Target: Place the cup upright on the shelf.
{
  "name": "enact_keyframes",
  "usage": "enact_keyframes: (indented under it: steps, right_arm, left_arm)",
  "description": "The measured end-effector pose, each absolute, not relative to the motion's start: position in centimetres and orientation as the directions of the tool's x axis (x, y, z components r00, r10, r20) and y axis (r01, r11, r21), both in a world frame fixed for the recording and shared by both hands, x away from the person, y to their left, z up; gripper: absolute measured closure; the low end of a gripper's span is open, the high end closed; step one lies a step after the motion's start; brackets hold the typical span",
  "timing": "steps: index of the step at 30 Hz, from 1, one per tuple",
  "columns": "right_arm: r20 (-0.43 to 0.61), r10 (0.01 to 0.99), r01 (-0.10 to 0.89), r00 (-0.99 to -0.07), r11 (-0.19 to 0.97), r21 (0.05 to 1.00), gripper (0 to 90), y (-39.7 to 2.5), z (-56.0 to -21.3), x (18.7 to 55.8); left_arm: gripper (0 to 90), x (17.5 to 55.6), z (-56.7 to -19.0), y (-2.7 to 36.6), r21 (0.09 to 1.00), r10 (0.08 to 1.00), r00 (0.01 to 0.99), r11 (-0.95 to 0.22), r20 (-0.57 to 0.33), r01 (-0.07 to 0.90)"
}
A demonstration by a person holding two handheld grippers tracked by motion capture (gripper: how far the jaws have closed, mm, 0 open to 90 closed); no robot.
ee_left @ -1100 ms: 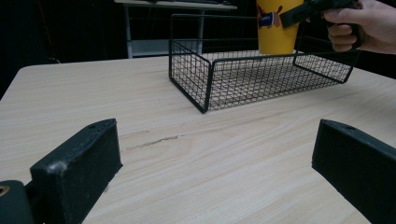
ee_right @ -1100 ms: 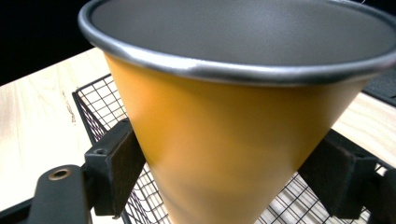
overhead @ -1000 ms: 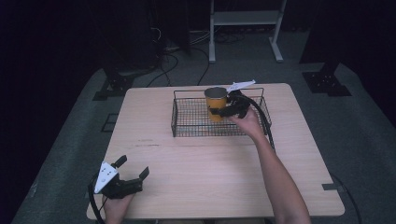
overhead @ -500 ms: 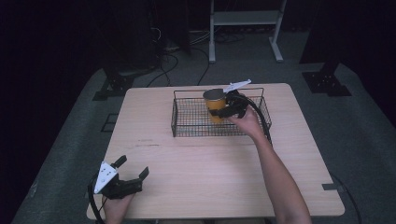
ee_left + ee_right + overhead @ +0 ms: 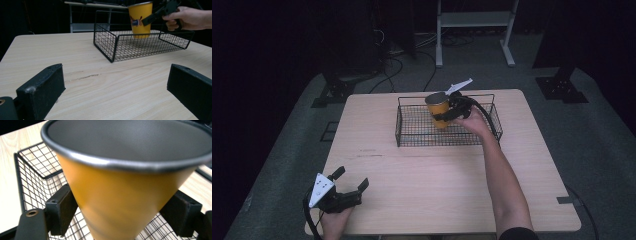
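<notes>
A yellow cup (image 5: pixel 438 107) with a grey inside stands upright within a black wire basket (image 5: pixel 398 125) at the back middle of the wooden table (image 5: pixel 437 185). My right gripper (image 5: pixel 440 116) is shut on the cup, one jaw pressed on each side of the yellow cup (image 5: pixel 120 195) below its rim. In the left gripper view the cup (image 5: pixel 140 20) shows in the basket (image 5: pixel 110 47), held by a hand. My left gripper (image 5: pixel 352 177) rests open at the table's front left corner, nothing between its jaws (image 5: pixel 116 75).
A white metal frame (image 5: pixel 472 20) stands on the floor behind the table, with cables (image 5: pixel 387 50) and dark stand bases (image 5: pixel 562 87) around it. A small dark tape mark (image 5: pixel 564 200) lies near the table's right front edge.
The right gripper has shifted the cup slightly to the left inside the basket. The left gripper has stayed where it was.
</notes>
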State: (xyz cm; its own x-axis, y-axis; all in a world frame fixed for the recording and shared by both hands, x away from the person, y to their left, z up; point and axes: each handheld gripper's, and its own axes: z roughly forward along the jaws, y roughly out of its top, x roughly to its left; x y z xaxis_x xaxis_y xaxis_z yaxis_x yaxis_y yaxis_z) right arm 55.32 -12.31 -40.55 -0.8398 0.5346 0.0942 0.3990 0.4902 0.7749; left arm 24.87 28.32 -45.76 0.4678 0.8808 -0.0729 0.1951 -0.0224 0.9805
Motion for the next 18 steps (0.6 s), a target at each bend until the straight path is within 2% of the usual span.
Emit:
enact_keyframes:
  steps: [18]
  right_arm:
    - [0.064,0.538,0.423,-0.84,0.578,0.698,18.5,-12.0,-42.3,55.7]
  left_arm:
    - [0.1,24.7,-45.7,28.5,0.981,0.883,0.462,-0.013,-0.078,0.191]
